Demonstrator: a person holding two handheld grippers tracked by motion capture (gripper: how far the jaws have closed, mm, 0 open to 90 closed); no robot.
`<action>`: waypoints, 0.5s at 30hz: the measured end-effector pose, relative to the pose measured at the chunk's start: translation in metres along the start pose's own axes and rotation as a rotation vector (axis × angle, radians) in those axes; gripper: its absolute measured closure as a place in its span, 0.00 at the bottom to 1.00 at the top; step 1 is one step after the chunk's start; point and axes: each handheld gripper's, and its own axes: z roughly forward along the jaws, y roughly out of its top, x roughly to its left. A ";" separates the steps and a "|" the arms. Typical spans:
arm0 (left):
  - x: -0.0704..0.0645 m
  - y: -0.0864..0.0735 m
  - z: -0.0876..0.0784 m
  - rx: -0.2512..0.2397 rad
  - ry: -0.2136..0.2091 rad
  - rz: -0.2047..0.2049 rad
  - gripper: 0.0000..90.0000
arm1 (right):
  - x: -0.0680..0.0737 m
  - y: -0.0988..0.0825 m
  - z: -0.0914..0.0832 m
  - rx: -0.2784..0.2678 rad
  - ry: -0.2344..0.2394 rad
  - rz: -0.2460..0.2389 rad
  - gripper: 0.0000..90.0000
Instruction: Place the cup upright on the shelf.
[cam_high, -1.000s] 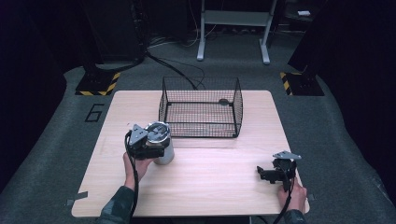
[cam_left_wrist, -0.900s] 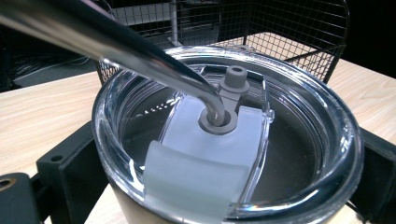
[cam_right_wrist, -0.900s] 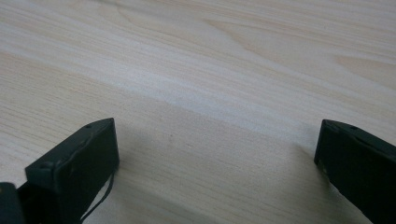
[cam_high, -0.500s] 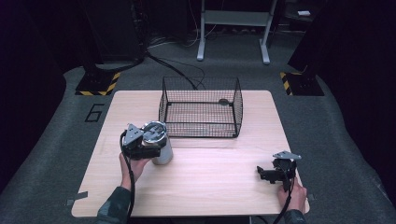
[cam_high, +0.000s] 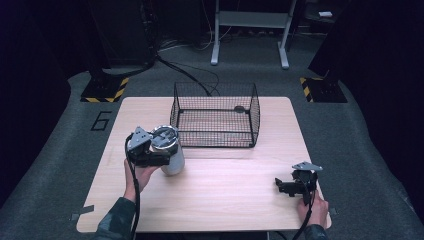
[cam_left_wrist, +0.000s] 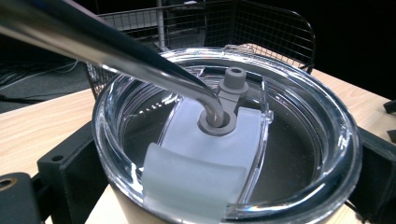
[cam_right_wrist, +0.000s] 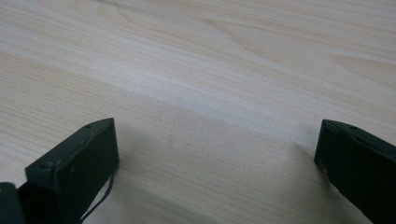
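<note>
In the high view, a wooden table (cam_high: 225, 200) carries a black wire basket (cam_high: 215, 116) near the middle of its far edge. Just off the basket's near left corner stands a steel tumbler (cam_high: 170, 150) with a clear lid, toward the table's left edge. The left gripper (cam_high: 150, 152) is pressed against the tumbler's left side, held by a hand (cam_high: 140, 175). The right gripper (cam_high: 295, 186) rests low near the table's near right corner, well apart from everything else.

In the left gripper view, the black jaws sit on either side of the tumbler's body, clamped on it, below the clear lid (cam_left_wrist: 224, 135). A metal straw (cam_left_wrist: 107, 46) enters a grey grommet in the lid. The basket stands close behind.

In the right gripper view, the jaws stand wide apart over bare wood, with nothing between them.
</note>
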 end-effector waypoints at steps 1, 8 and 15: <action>0.000 0.001 -0.001 0.007 -0.005 0.007 0.04 | 0.000 0.000 0.000 -0.002 0.001 0.003 0.00; -0.004 0.012 0.000 0.006 -0.032 0.019 0.04 | 0.000 0.000 0.000 -0.001 0.001 0.000 0.00; -0.010 0.021 0.001 0.007 -0.050 0.027 0.04 | 0.000 0.000 0.000 -0.001 0.001 0.000 0.00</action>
